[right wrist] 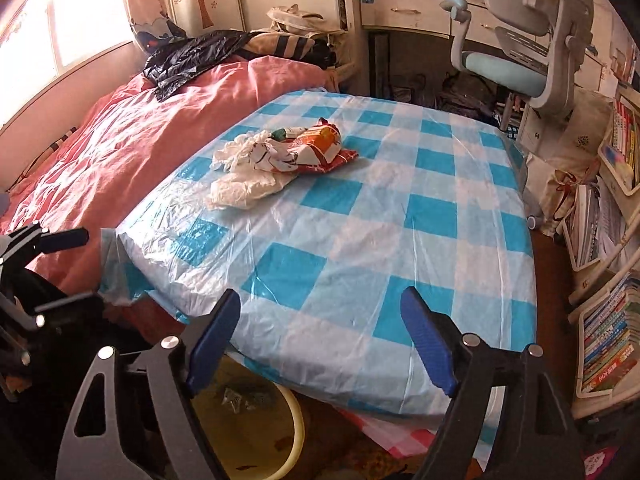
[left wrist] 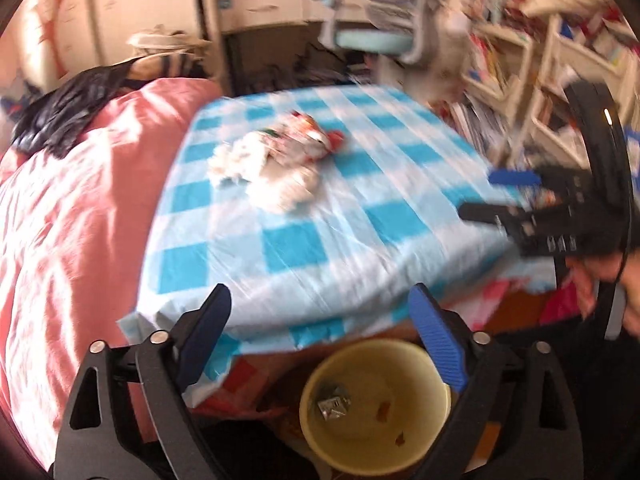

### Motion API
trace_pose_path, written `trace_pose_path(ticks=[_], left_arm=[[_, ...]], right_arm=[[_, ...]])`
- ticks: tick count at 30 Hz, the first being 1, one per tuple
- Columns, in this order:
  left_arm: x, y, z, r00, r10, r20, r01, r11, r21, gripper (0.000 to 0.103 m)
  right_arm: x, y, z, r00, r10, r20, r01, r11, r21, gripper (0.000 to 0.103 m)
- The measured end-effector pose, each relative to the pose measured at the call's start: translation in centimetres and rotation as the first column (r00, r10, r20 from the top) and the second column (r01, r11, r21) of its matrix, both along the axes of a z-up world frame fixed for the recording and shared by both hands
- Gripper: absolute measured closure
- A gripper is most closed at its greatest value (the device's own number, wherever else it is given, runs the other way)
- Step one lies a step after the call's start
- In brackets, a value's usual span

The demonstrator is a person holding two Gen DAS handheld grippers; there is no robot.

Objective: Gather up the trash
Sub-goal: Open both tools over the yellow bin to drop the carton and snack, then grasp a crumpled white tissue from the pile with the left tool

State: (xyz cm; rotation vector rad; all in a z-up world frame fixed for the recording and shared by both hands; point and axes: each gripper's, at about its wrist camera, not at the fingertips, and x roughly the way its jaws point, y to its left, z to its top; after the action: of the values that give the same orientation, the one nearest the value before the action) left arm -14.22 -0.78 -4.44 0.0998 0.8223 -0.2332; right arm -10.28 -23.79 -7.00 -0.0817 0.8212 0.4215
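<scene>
A heap of trash (left wrist: pixel 280 160) (right wrist: pixel 280 152) lies on the far left part of a table with a blue-and-white checked plastic cloth (left wrist: pixel 360 240) (right wrist: pixel 380 220): crumpled white plastic and an orange-red snack wrapper (right wrist: pixel 324 146). Below the table's near edge stands a yellow bin (left wrist: pixel 420 400) (right wrist: pixel 296 420) with a silvery scrap (left wrist: pixel 332 406) inside. My left gripper (left wrist: pixel 320 296) is open and empty above the bin. My right gripper (right wrist: pixel 320 296) is open and empty over the table's near edge. It also shows, blurred, at the right of the left wrist view as right gripper (left wrist: pixel 492 196), held by a hand (left wrist: pixel 600 280).
A pink bedcover (right wrist: pixel 140 140) with a black jacket (right wrist: pixel 188 56) borders the table's left side. A grey and pale blue desk chair (right wrist: pixel 520 60) and a desk (right wrist: pixel 400 12) stand behind. Shelves of books (right wrist: pixel 608 340) line the right. The left gripper (right wrist: pixel 76 268) shows at the left edge.
</scene>
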Motion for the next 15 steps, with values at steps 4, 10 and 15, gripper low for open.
trace_pose_path(ticks=[4, 10, 15], left_arm=[[2.9, 2.4, 1.7, 0.995, 0.102, 0.003, -0.101, 0.99, -0.1, 0.012], [7.7, 4.1, 2.8, 0.984, 0.177, -0.001, -0.176, 0.977, -0.122, 0.008], [12.1, 5.4, 2.3, 0.976, 0.216, -0.02, -0.216, 0.968, -0.129, 0.008]], right_arm=[[1.1, 1.0, 0.2, 0.997, 0.071, -0.008, -0.071, 0.997, -0.029, 0.021], [2.8, 1.0, -0.3, 0.999, 0.048, -0.021, -0.048, 0.999, 0.012, 0.019], [2.8, 2.1, 0.2, 0.997, 0.079, 0.021, -0.079, 0.997, -0.01, 0.019]])
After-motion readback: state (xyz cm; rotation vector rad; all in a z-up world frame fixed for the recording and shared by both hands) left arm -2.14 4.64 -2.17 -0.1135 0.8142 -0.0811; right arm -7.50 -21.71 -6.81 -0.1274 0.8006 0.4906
